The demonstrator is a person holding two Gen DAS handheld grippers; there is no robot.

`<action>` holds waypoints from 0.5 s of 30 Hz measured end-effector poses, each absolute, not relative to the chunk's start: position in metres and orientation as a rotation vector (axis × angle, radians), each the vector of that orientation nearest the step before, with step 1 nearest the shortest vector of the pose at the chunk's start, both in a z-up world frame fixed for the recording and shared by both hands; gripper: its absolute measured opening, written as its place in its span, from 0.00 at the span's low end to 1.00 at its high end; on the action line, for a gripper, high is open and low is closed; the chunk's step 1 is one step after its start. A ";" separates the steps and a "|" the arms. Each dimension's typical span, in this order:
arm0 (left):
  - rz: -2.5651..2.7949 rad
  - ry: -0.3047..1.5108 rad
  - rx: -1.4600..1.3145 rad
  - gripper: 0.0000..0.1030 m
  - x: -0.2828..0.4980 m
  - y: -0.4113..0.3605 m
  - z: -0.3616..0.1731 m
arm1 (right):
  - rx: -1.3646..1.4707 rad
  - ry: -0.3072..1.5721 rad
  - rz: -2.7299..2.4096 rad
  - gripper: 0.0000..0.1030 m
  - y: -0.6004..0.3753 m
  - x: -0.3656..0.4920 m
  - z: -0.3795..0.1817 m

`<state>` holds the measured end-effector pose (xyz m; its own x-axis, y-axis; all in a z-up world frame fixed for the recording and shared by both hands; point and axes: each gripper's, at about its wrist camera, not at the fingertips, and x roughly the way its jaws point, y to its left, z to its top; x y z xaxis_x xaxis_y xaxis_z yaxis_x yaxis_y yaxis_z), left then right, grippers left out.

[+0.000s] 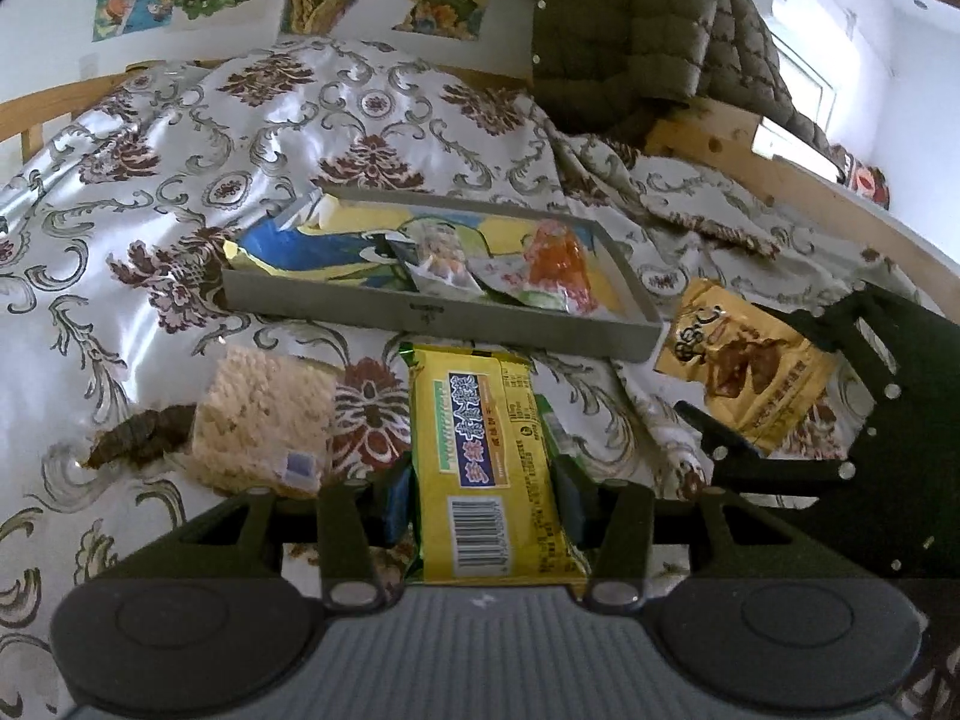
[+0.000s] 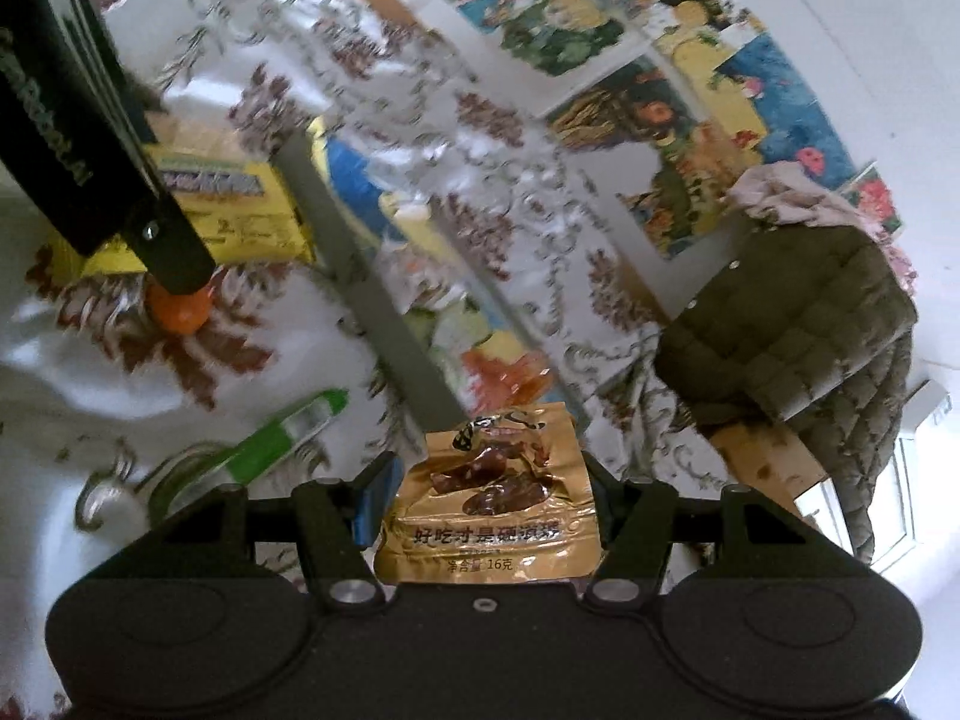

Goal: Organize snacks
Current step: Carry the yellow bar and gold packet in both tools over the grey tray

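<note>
My left gripper [image 1: 483,501] is shut on a yellow snack packet [image 1: 486,456] and holds it over the patterned bedspread, just short of the grey tray [image 1: 432,315]. The tray holds several snack packets, among them an orange one [image 1: 555,261]. My right gripper [image 2: 486,498] is shut on a gold snack pouch [image 2: 489,504], which also shows in the left wrist view [image 1: 741,375] at the tray's right corner. In the right wrist view the tray [image 2: 384,324] lies ahead, blurred, and the yellow packet [image 2: 228,210] sits at left behind the left gripper's body.
A pale rice cracker block [image 1: 264,420] and a brown snack [image 1: 141,438] lie on the bedspread at left. A green packet [image 2: 282,426] and an orange piece [image 2: 180,312] lie near the tray. A dark quilted jacket [image 1: 630,30] hangs over the wooden bed frame [image 1: 780,180].
</note>
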<state>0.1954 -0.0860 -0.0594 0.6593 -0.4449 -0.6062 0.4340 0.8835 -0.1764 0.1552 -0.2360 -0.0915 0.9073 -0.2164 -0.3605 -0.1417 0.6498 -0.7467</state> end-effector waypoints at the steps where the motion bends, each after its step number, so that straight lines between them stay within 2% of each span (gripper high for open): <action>1: -0.494 0.687 -0.025 0.51 0.198 -0.086 -0.059 | -0.873 0.428 -0.047 0.61 -0.236 0.155 -0.090; 9: -0.461 0.611 -0.028 0.51 0.233 -0.090 -0.031 | -0.873 0.274 -0.061 0.61 -0.235 0.170 -0.076; 15: -0.437 0.548 -0.056 0.51 0.284 -0.100 -0.006 | -0.837 0.222 -0.096 0.61 -0.240 0.220 -0.071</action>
<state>0.2840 -0.0996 -0.0063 0.7643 -0.4167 -0.4921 0.3873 0.9068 -0.1663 0.2203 -0.2402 -0.0705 0.9724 -0.1719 -0.1574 -0.0028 0.6667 -0.7453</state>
